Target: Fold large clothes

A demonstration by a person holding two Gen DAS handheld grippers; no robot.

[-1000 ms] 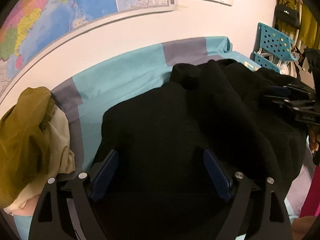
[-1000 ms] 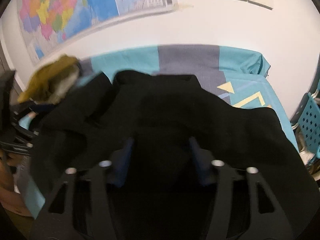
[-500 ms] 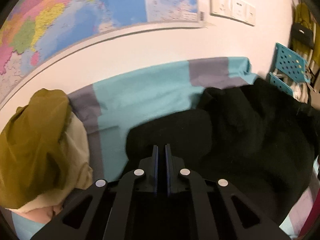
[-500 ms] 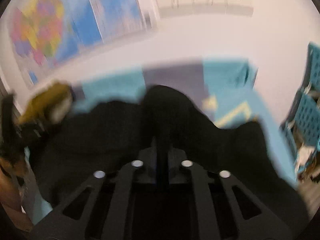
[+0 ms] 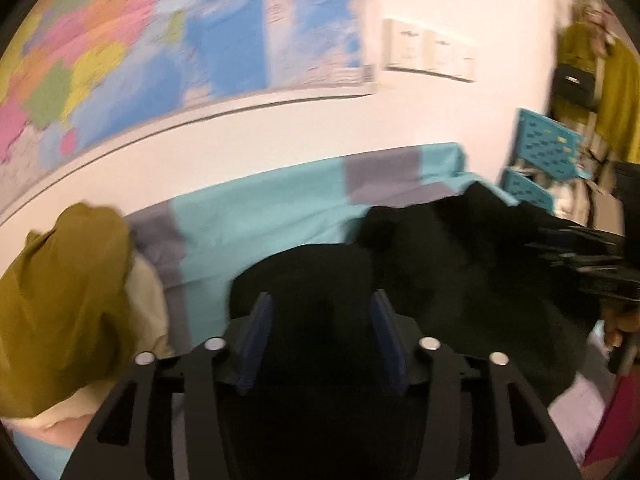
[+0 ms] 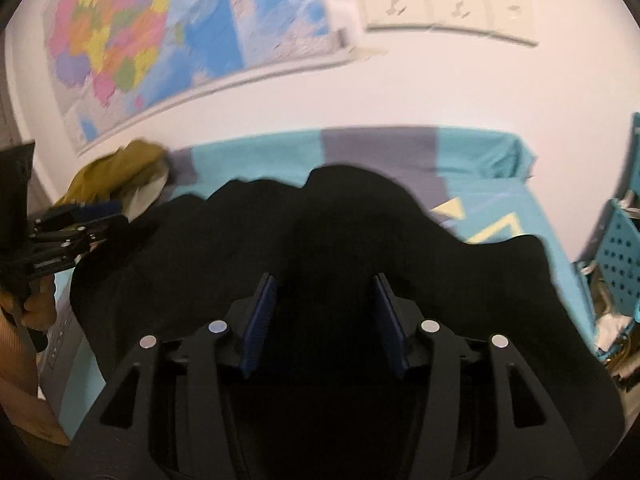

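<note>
A large black garment (image 5: 460,280) lies bunched on the teal and grey bed sheet (image 5: 260,216); it also fills the middle of the right wrist view (image 6: 320,232). My left gripper (image 5: 320,320) is open, its blue pads apart just above the garment's left part. My right gripper (image 6: 324,308) is open too, its pads apart over the garment's near edge. The left gripper shows at the left edge of the right wrist view (image 6: 76,228); the right gripper shows blurred at the right of the left wrist view (image 5: 592,264).
A pile of olive and cream clothes (image 5: 60,312) lies at the left end of the bed. A map (image 6: 180,44) and wall sockets (image 6: 448,4) are on the wall behind. Teal perforated baskets (image 5: 548,152) stand to the right of the bed.
Both grippers were shut on the black garment half a second ago and have opened, letting it go. The garment has settled lower on the bed.
</note>
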